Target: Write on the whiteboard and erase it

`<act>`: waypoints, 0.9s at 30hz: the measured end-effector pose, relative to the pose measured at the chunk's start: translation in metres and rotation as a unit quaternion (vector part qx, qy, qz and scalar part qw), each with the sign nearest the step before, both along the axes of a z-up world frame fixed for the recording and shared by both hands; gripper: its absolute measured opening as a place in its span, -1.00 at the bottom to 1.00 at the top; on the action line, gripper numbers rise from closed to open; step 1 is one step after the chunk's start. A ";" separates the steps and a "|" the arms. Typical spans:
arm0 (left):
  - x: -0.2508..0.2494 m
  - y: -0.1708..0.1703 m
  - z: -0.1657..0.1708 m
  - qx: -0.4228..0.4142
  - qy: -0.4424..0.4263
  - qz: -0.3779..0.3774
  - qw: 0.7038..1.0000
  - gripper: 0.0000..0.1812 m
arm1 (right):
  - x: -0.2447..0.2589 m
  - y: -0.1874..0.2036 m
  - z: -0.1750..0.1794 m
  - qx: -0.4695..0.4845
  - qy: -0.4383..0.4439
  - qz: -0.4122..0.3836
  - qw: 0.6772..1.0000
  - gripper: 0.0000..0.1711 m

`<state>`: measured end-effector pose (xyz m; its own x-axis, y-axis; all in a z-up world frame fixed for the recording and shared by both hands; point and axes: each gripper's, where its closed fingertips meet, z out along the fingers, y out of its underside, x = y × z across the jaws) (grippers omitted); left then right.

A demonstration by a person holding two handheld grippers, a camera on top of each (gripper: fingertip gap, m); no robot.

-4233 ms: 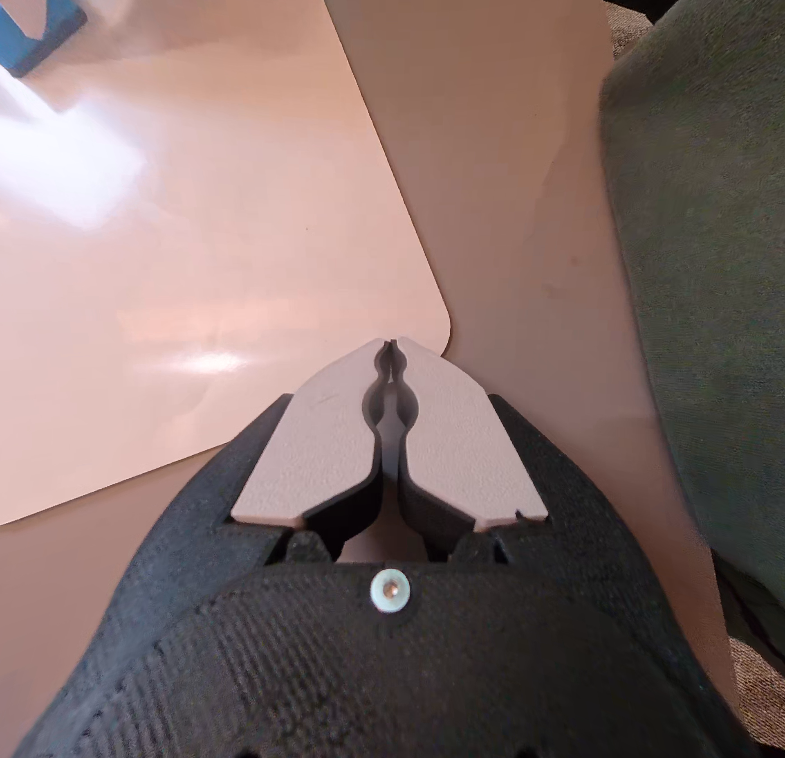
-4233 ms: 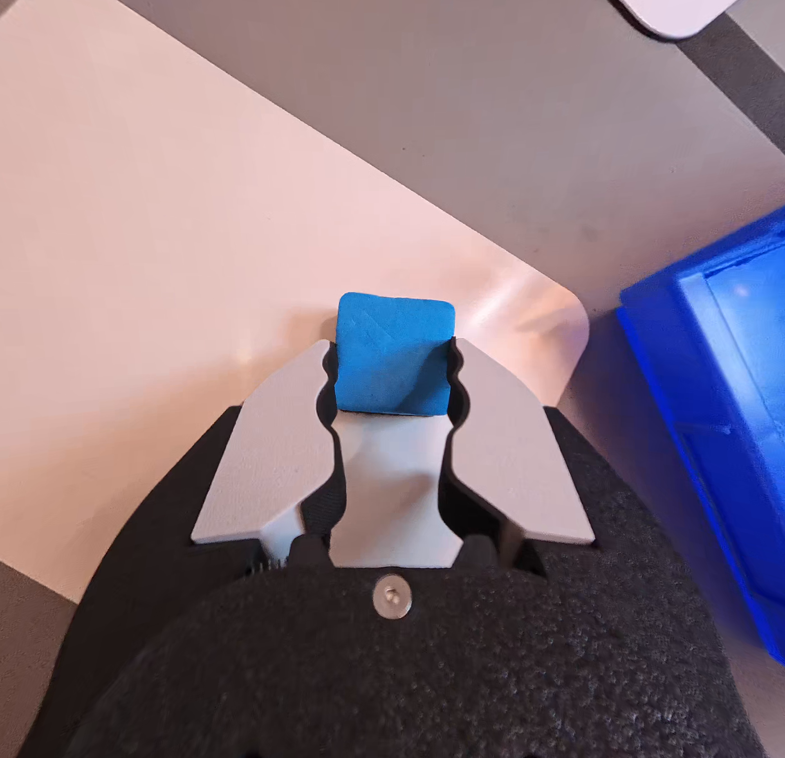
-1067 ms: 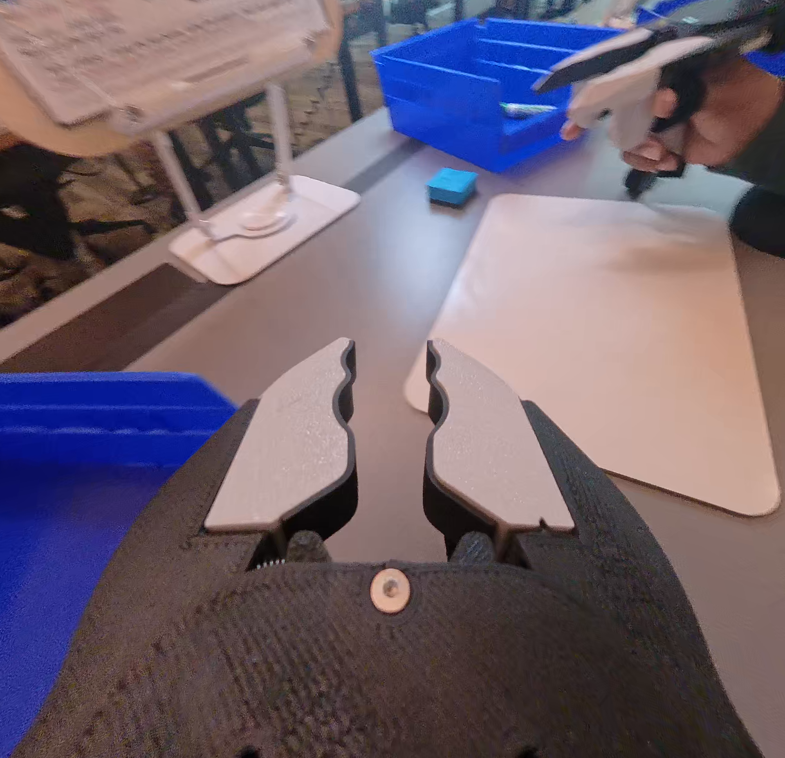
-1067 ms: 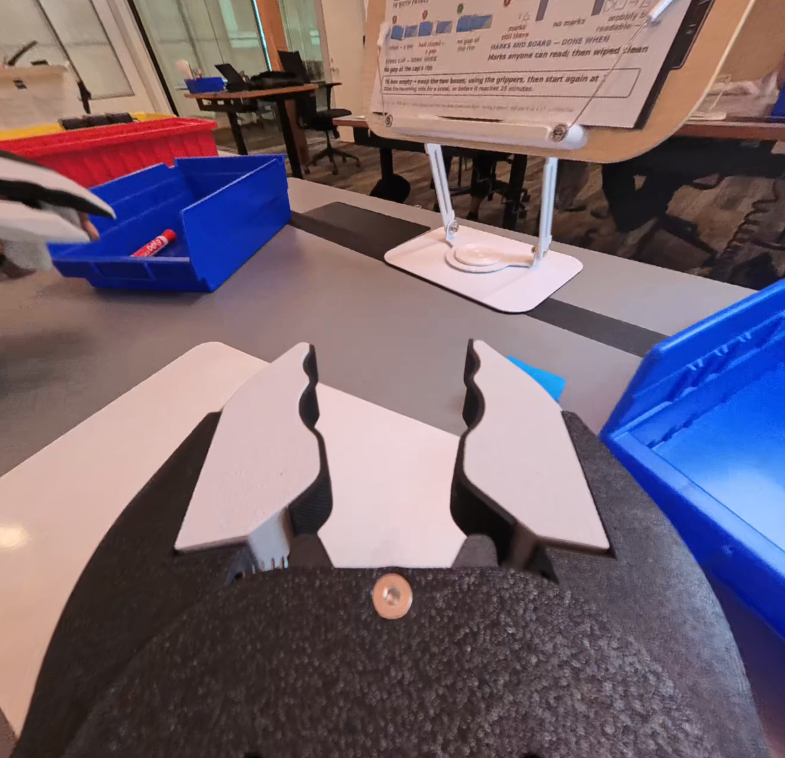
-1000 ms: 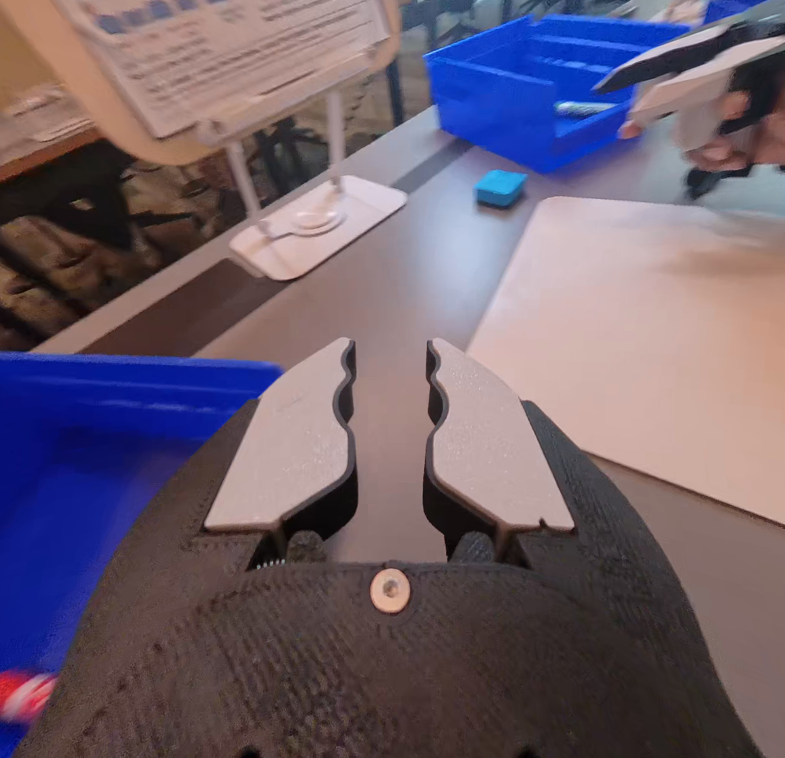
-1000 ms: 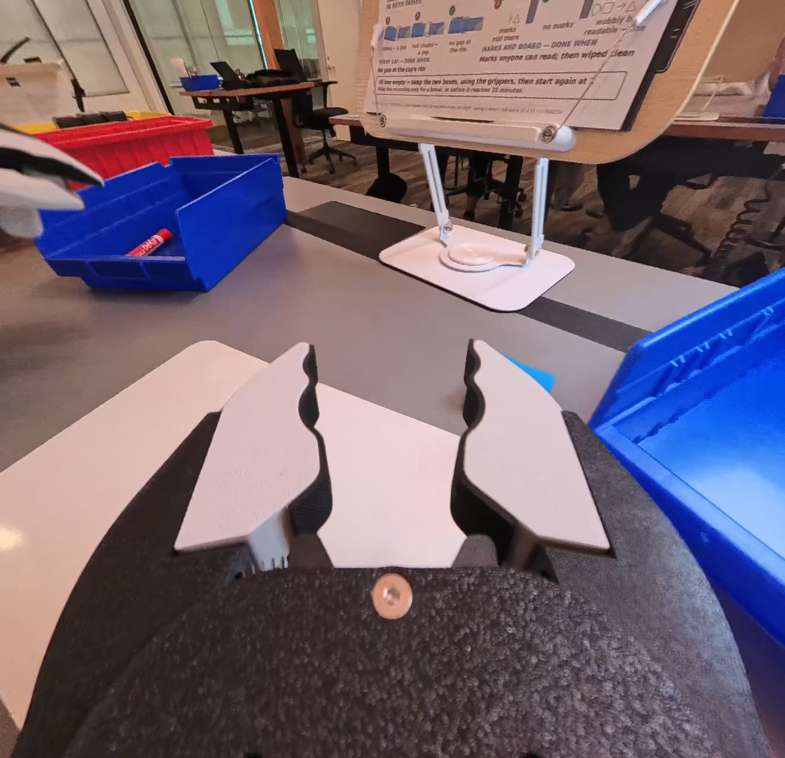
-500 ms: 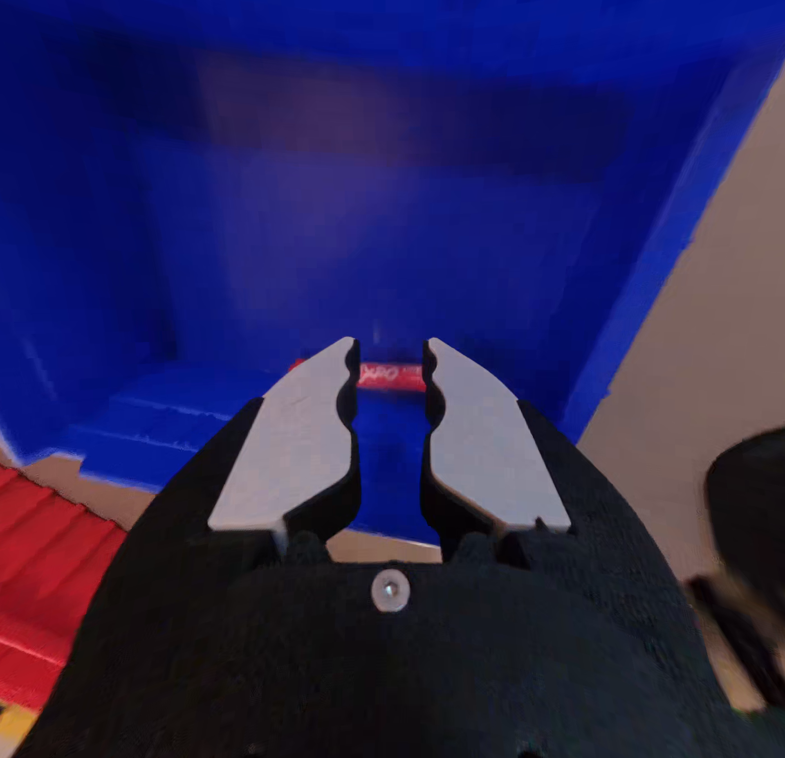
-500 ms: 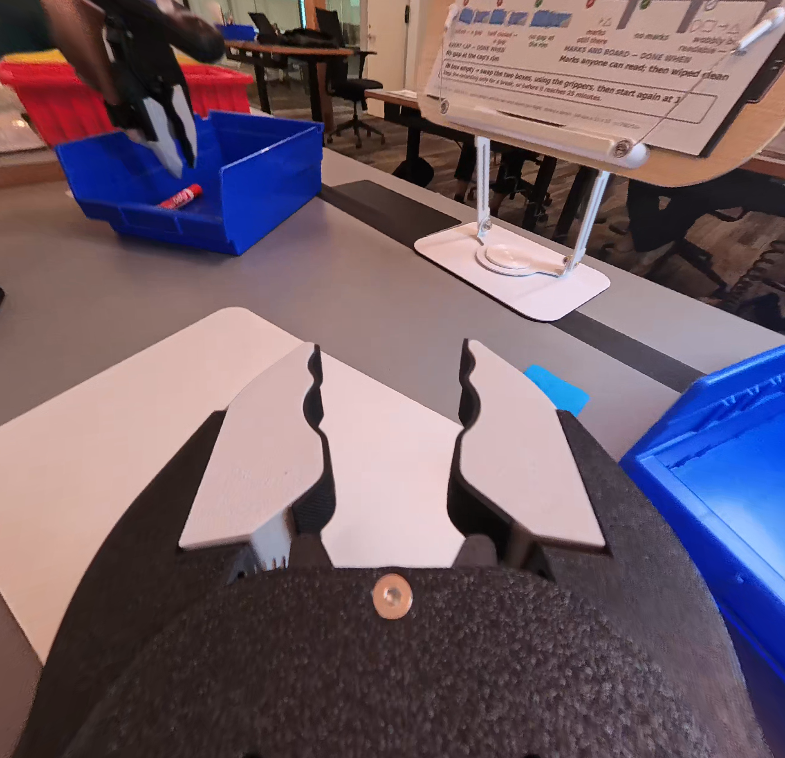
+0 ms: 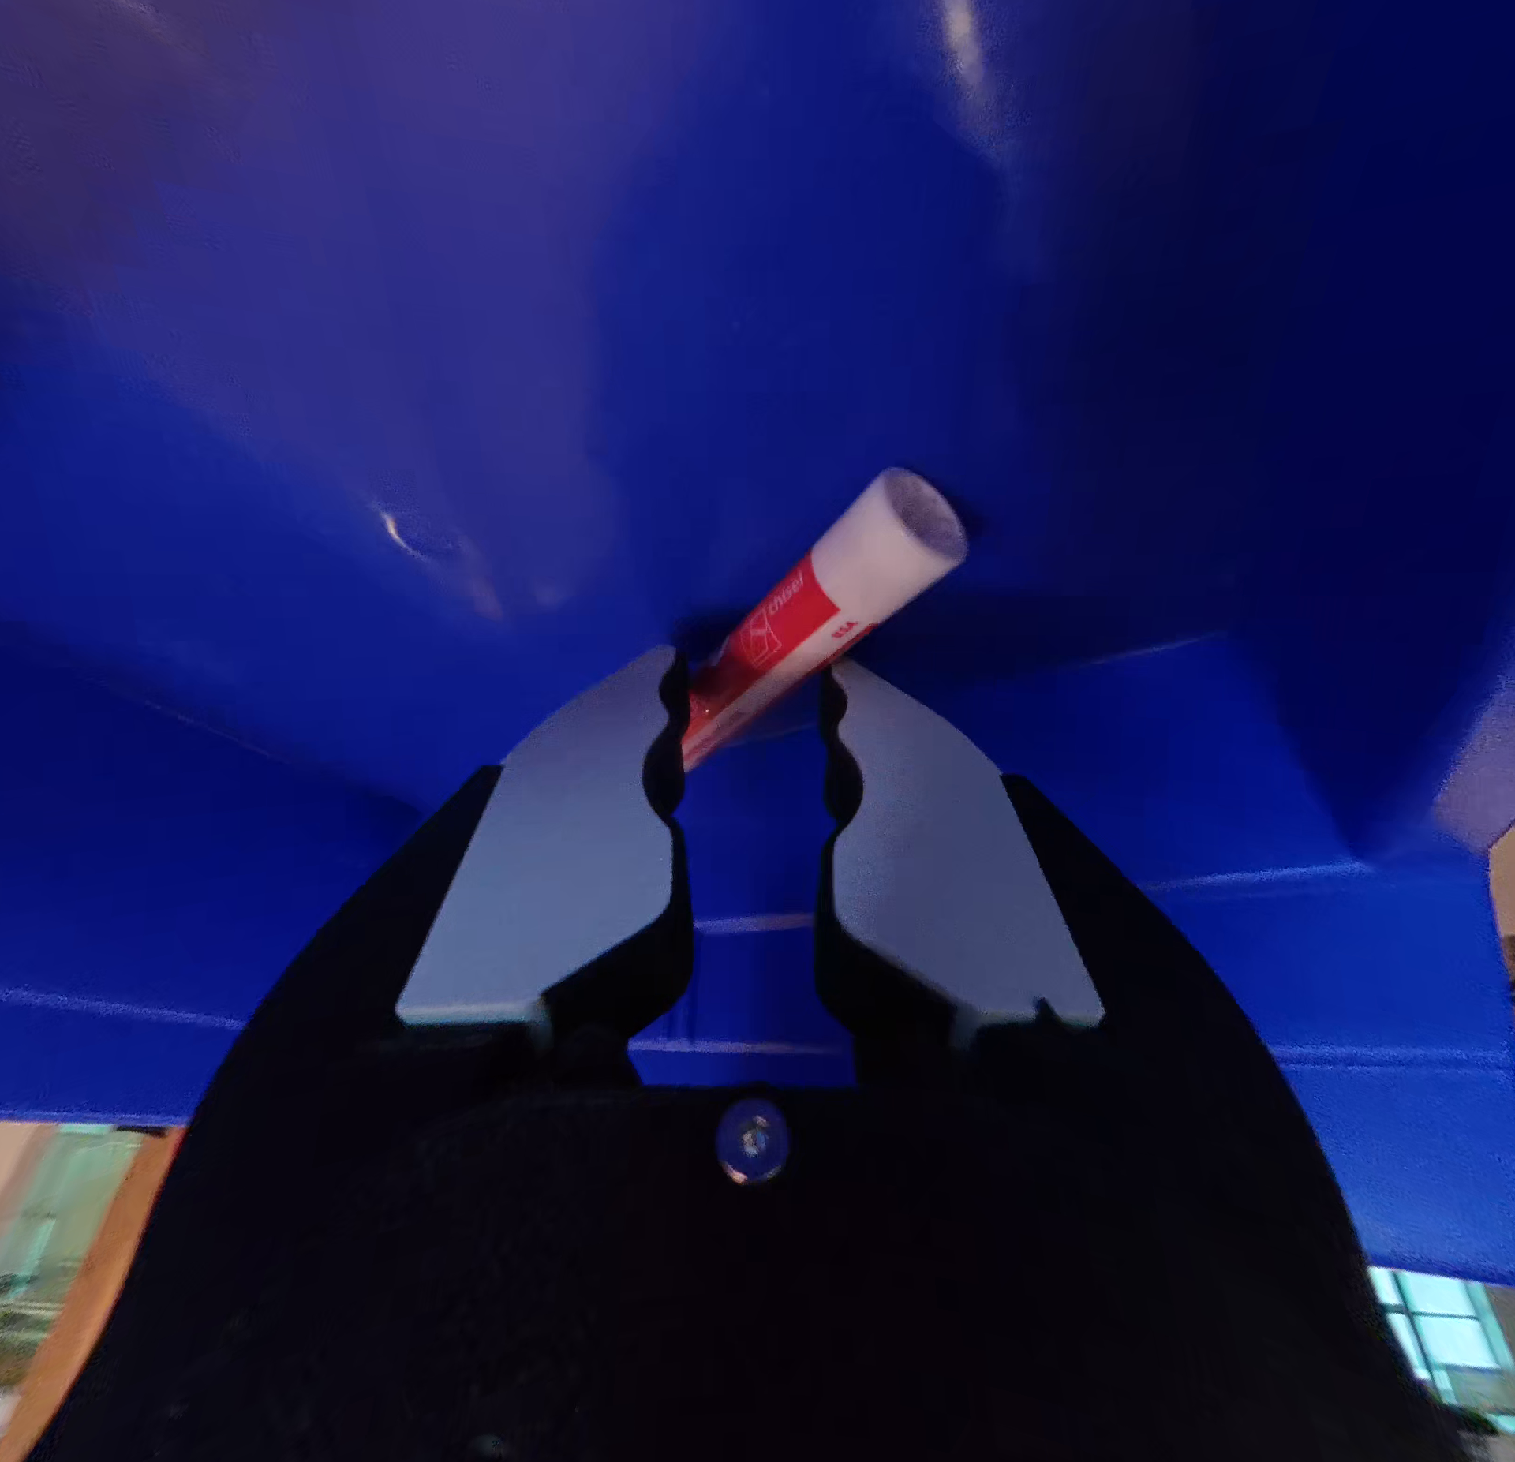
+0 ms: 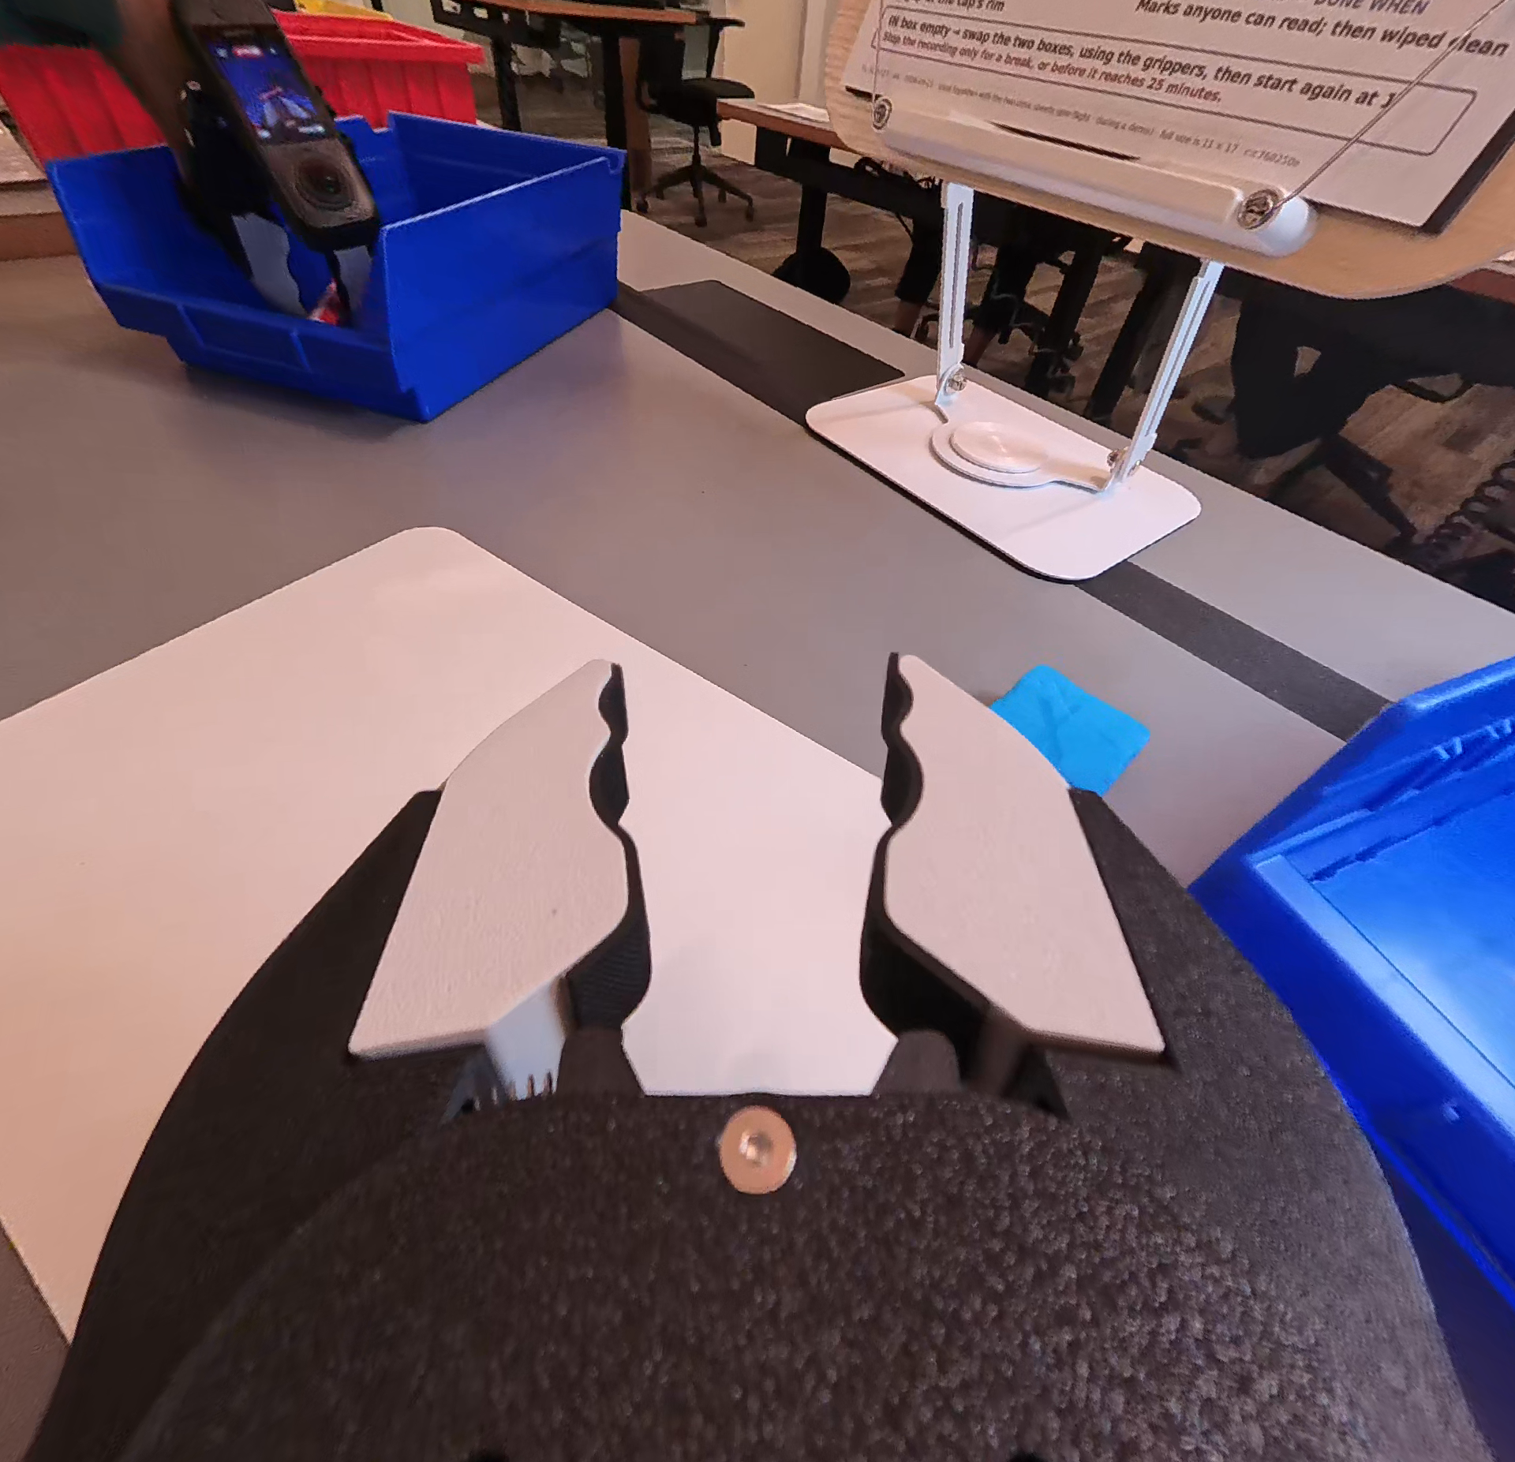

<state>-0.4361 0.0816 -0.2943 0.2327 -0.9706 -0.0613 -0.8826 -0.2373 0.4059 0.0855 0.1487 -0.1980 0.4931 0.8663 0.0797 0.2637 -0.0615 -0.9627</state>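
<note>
At the upper left of the right wrist view, the left gripper [image 9: 750, 668] reaches into the far blue bin [image 10: 492, 275], fingers apart around the red-and-white marker [image 9: 807, 615]. The right gripper [image 10: 754, 668] hovers open over the whiteboard [image 10: 328, 685], blue eraser [image 10: 1074, 738] just beside it

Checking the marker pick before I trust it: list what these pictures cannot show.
- Left wrist view: the red marker's cap end is hidden behind the left hand-held gripper's fingers, so contact is unclear.
- Right wrist view: that marker is too small, mostly behind the fingers in the blue bin.
- Right wrist view: the blue eraser is partly covered by the right hand-held gripper.
</note>
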 end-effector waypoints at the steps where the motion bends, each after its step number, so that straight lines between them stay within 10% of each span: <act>1: 0.002 0.002 0.000 0.003 -0.006 -0.011 1.000 -0.69 | 0.000 0.000 -0.001 -0.001 -0.001 0.002 1.000 -0.29; 12: 0.057 0.037 0.069 0.212 -0.125 -0.010 0.969 -0.80 | -0.005 -0.006 0.002 0.016 -0.009 0.011 1.000 -0.30; 19: 0.204 0.008 0.165 0.419 -0.335 -0.060 0.842 -0.80 | -0.025 -0.029 0.009 0.010 0.001 0.055 0.998 -0.32; 27: 0.379 -0.036 0.103 0.377 -0.543 -0.063 0.748 -0.80 | -0.077 -0.103 0.026 -0.069 0.080 0.194 0.975 -0.29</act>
